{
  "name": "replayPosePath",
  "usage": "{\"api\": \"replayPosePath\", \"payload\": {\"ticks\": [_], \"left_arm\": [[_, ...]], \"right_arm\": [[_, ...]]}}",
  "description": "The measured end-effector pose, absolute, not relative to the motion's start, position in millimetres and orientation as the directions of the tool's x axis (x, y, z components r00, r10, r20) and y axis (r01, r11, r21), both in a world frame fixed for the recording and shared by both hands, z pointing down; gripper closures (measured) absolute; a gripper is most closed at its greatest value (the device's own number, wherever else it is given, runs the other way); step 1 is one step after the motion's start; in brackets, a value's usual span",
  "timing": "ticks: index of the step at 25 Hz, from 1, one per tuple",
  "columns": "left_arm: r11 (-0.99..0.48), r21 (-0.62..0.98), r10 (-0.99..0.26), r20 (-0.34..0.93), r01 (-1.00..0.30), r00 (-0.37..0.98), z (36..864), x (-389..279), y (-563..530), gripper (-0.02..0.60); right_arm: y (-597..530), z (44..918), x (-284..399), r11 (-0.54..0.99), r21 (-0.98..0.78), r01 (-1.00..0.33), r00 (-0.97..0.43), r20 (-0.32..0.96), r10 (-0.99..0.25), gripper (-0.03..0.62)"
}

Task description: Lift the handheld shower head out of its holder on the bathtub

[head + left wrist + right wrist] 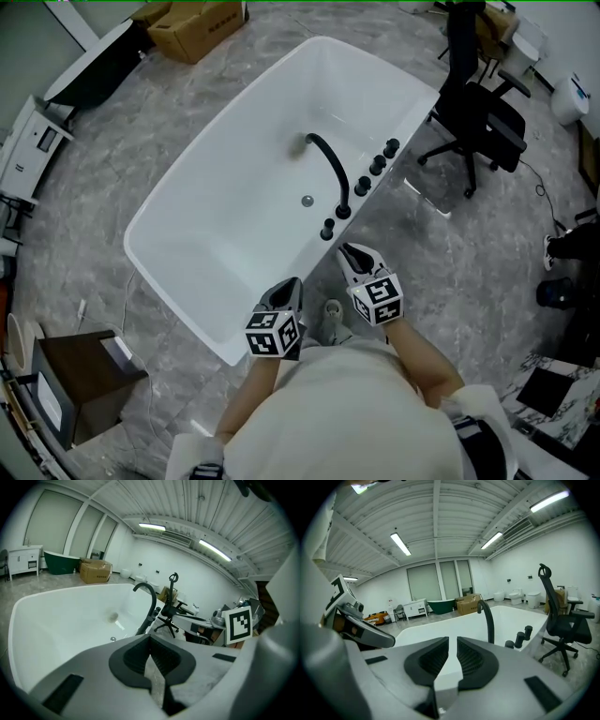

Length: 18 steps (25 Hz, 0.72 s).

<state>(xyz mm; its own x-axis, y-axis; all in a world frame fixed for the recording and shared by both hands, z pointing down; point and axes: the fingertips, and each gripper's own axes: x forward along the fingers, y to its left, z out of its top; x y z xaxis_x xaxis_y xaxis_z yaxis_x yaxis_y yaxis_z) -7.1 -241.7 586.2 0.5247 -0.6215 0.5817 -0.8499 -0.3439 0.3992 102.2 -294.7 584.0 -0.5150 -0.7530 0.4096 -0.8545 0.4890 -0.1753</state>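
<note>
Left gripper [286, 287] is closest in, over the near rim of the glossy white bathtub [211, 258], with its grey pads pressed together on nothing. Right gripper [351, 253] is just beside the rim, pads a hair apart, slit empty. Just past it, the black handheld shower head [326, 228] looks to be the end post, seated on the rim next to the black arched spout [330, 169]. Neither gripper touches it.

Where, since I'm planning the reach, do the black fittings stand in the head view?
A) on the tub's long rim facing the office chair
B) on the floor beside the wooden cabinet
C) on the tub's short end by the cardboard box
A: the black fittings stand in a row along the bathtub rim on the side facing the office chair.
</note>
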Motion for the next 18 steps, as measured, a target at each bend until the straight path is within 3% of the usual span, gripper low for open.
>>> {"api": "replayPosePath", "payload": {"ticks": [1, 3, 18], "left_arm": [[-0.337, 0.401, -0.621, 0.586, -0.852, 0.521, 588.5, -6.3, -243.5, 0.561], [-0.321, 0.403, -0.620, 0.595, -0.857, 0.511, 593.8, -5.3, -247.6, 0.561], [-0.253, 0.400, -0.599, 0.650, -0.881, 0.467, 626.6, 5.0, -265.9, 0.561]], "right_arm": [[-299.1, 592.2, 101.6, 0.492, -0.185, -0.851, -0.521, 0.419, -0.743, 0.536], [-308.6, 609.7, 100.9, 0.496, -0.204, -0.844, -0.532, 0.442, -0.722, 0.425], [-362.1, 734.0, 87.1, 0.585, -0.158, -0.796, -0.543, 0.614, -0.573, 0.407]]}}
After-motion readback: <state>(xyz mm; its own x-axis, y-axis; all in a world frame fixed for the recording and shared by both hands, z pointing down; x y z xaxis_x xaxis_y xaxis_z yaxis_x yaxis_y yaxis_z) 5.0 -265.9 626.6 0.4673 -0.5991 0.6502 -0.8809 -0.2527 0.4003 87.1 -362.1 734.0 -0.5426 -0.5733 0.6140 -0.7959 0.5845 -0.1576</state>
